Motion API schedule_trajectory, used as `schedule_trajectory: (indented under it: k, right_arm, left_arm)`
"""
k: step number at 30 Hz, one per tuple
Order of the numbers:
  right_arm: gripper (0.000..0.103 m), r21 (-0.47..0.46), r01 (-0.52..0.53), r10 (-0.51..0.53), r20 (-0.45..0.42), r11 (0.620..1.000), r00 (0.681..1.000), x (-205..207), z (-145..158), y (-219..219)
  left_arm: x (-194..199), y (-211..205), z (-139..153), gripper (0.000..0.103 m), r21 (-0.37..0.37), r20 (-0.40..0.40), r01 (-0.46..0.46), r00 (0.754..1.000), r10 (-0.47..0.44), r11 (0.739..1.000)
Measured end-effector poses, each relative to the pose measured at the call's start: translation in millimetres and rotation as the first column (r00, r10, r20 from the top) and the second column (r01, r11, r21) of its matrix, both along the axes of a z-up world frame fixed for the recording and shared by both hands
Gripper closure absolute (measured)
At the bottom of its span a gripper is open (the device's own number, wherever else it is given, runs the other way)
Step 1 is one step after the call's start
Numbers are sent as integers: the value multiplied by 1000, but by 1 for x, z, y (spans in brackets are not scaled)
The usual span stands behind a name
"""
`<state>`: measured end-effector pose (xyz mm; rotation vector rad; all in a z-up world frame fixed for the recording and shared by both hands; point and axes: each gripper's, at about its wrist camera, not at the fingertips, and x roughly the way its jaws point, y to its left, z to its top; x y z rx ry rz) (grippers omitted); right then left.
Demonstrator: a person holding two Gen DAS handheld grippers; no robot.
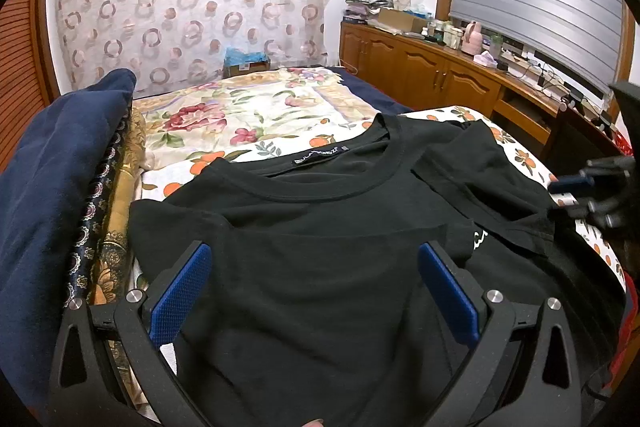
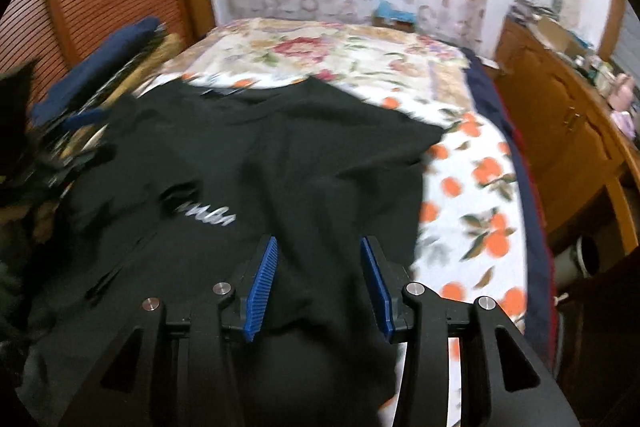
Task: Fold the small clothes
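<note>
On the orange-print white bedsheet (image 1: 524, 157) near the foot of the bed lies a black cotton T-shirt (image 1: 320, 227), collar away from the cameras, white script lettering (image 2: 200, 213) on its chest; one sleeve (image 1: 480, 171) looks already turned in over the body, though the cloth there is rumpled. The step in hand appears to be the next fold of the body. To do it well, each gripper should pinch only the top layers at the shirt's near edge, at matching spots on either side, and carry them over level so the crease runs straight; smoothing the bunched sleeve first would help.

The left gripper (image 1: 314, 291) hovers low over the shirt's left half, angled downward, its blue ribbed pads spread wide with nothing clamped. The right gripper (image 2: 318, 285) tips down over the right half, jaws parted about halfway, cloth beneath them but not pinched; that view is blurred. A dark navy quilt (image 1: 60, 163) is heaped beside the shirt on the left.
</note>
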<state>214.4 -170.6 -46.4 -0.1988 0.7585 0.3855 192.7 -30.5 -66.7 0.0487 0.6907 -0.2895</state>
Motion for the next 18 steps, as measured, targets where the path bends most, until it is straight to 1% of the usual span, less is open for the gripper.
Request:
schedule_trajectory:
  k: [2, 5, 7, 9, 11, 12, 13, 14, 16, 18]
  right_arm:
    - [63, -8, -32, 32, -15, 999, 999, -6, -5, 13]
    - [63, -11, -61, 60, -28, 998, 998, -8, -15, 25]
    - [63, -36, -54, 53, -41, 998, 998, -9, -23, 29]
    - [67, -62, -30, 27, -54, 998, 998, -7, -32, 30]
    - [82, -90, -3, -1, -48, 996, 999, -6, -35, 29]
    - [84, -101, -2, -2, -37, 995, 999, -9, -35, 28]
    - [90, -102, -5, 1, -38, 995, 999, -11, -35, 28]
    - [99, -92, -11, 7, -40, 996, 999, -11, -33, 29]
    - [100, -82, -22, 19, -32, 996, 999, -18, -29, 32]
    - [100, -33, -42, 40, -41, 999, 998, -19, -26, 29]
  left_arm:
    - [-1, 0, 1, 0, -1, 4, -1, 1000, 1, 1000]
    - [-2, 1, 1, 0, -3, 8, 1, 1000, -1, 1000]
    - [-3, 1, 2, 0, -1, 9, 1, 1000, -1, 1000]
    - [-3, 1, 2, 0, -3, 9, 1, 1000, -1, 1000]
    - [-2, 0, 2, 0, -3, 8, -3, 1000, 3, 1000]
    - [-3, 0, 3, 0, -4, 9, -4, 1000, 4, 1000]
    - [-3, 1, 4, 0, -7, 13, -6, 1000, 6, 1000]
    - [-4, 1, 5, 0, -10, 15, -6, 1000, 6, 1000]
    - [-4, 2, 6, 0, -12, 17, -7, 1000, 7, 1000]
    - [-4, 2, 6, 0, -11, 17, -7, 1000, 7, 1000]
